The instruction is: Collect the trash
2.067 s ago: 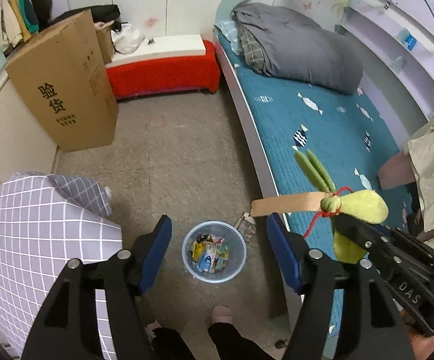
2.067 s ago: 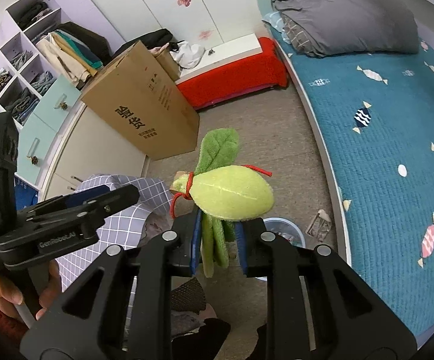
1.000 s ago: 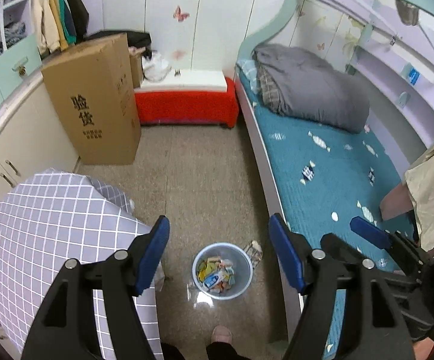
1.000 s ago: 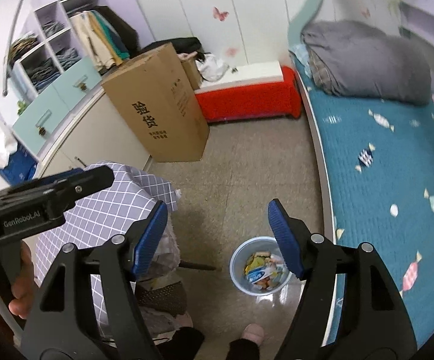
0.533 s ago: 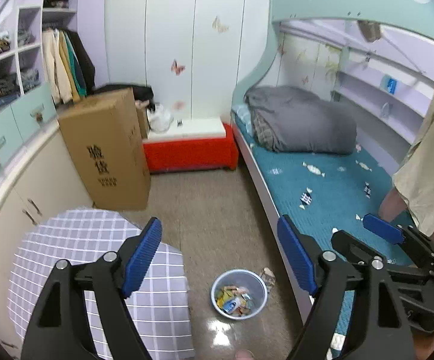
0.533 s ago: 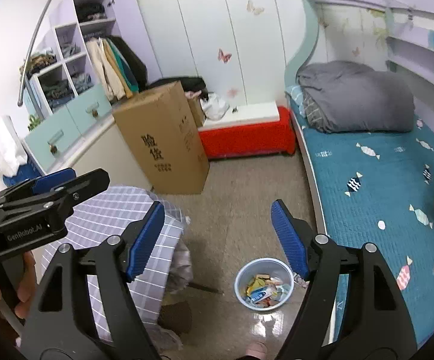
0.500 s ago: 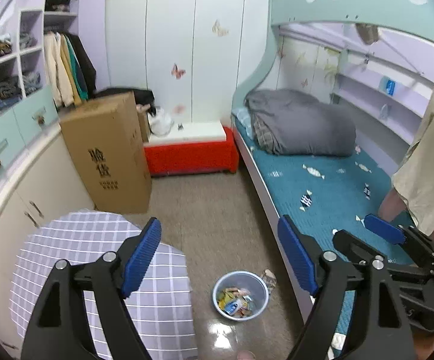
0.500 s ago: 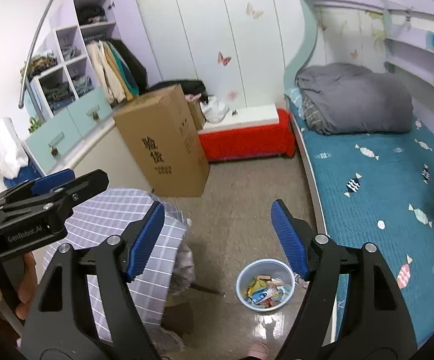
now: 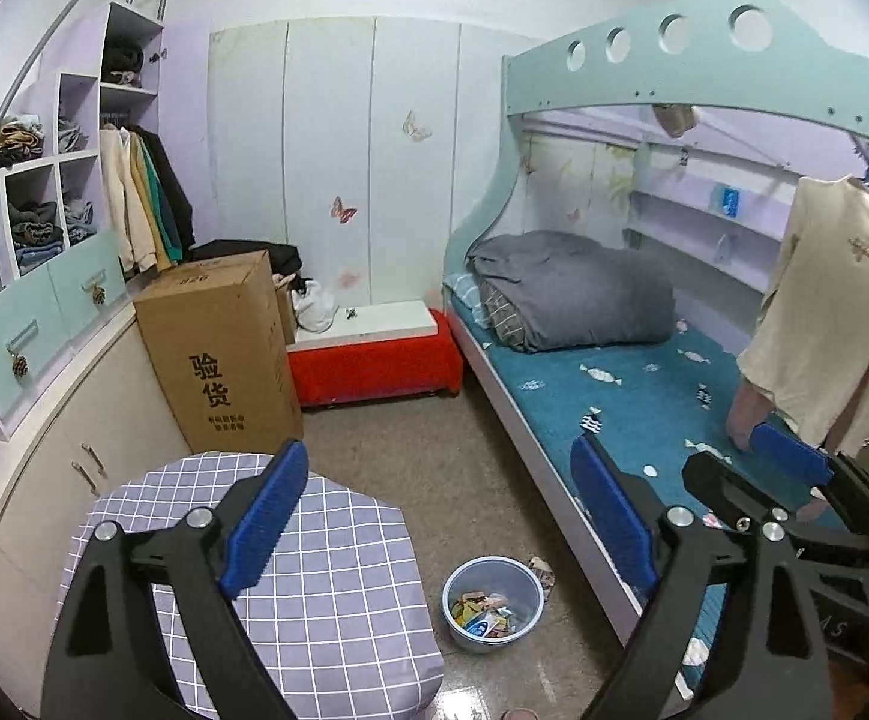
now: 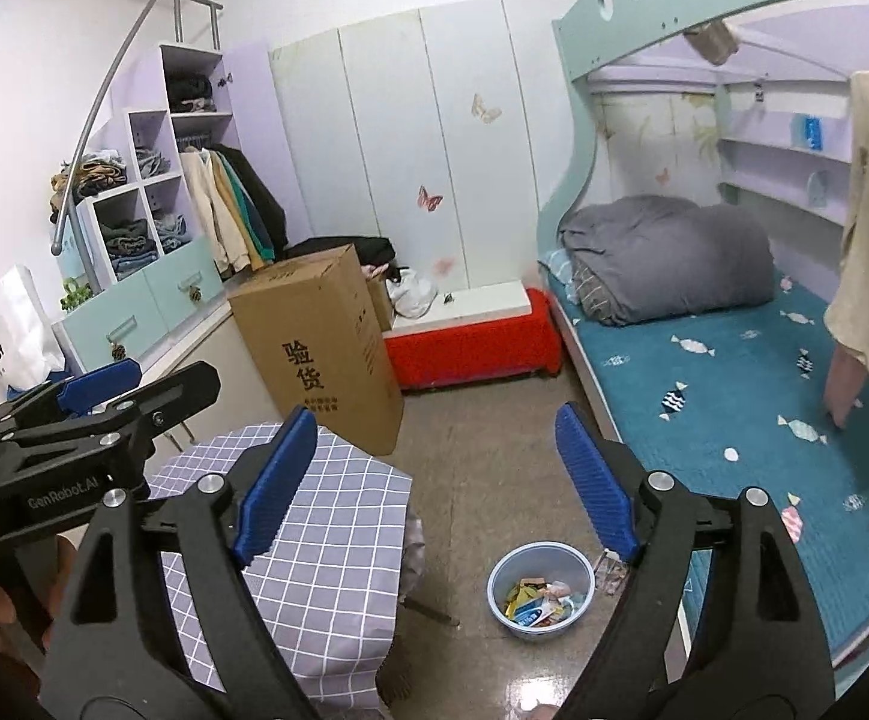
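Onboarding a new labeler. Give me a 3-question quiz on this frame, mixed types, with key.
1. True or false: the left gripper and the right gripper both hold something.
2. Multiple choice: the bin with wrappers stands on the floor between
A) the cardboard box and the red bench
B) the checked table and the bed
C) the wardrobe and the shelves
3. Fill in: the piece of litter on the floor lies right beside the bin, on the side toward the ____.

Key: 1 false, both are open and empty. 2 B. 3 bed.
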### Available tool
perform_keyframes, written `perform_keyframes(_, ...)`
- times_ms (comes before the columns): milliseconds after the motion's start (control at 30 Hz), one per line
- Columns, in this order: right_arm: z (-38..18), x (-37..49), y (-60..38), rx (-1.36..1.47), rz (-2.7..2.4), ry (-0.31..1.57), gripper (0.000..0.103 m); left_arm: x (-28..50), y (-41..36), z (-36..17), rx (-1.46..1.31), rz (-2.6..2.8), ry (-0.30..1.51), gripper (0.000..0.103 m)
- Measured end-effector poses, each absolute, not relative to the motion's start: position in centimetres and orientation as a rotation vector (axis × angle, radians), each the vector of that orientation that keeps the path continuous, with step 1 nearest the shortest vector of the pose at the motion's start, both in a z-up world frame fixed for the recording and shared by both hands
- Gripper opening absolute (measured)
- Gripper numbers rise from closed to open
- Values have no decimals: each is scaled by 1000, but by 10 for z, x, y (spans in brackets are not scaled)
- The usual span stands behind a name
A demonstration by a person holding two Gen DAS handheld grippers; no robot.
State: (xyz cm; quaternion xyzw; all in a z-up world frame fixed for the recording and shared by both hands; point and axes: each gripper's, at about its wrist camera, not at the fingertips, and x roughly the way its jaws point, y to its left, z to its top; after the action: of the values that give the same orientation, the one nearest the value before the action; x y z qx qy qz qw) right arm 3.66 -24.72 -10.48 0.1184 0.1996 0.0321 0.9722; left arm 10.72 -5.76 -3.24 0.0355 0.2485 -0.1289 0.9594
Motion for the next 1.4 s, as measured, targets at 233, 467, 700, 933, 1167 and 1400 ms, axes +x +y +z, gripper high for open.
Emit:
perform_keyframes(233,-94,5,-236,231,40,378,83,82,-49,-24,60,-276,472,91)
perform_keyframes(467,-88,-9,-233,219,34,367,86,63,-45,-21,56,-269,453,91)
perform_keyframes(700,-91,-17,-234,218,37,373,87,57,-42,-22,57,-237,462,91)
perform_keyframes(933,-91,-19,-233,219,42,377,87,56,-39,-21,64,-225,463,91)
perform_keyframes(1167,-91,-20,-233,220,47,379,88,54,-39,-19,70,-228,459,91)
perform_keyframes(1400,-91,-19,-234,224,48,385,88,53,-42,-18,73,-235,456,91)
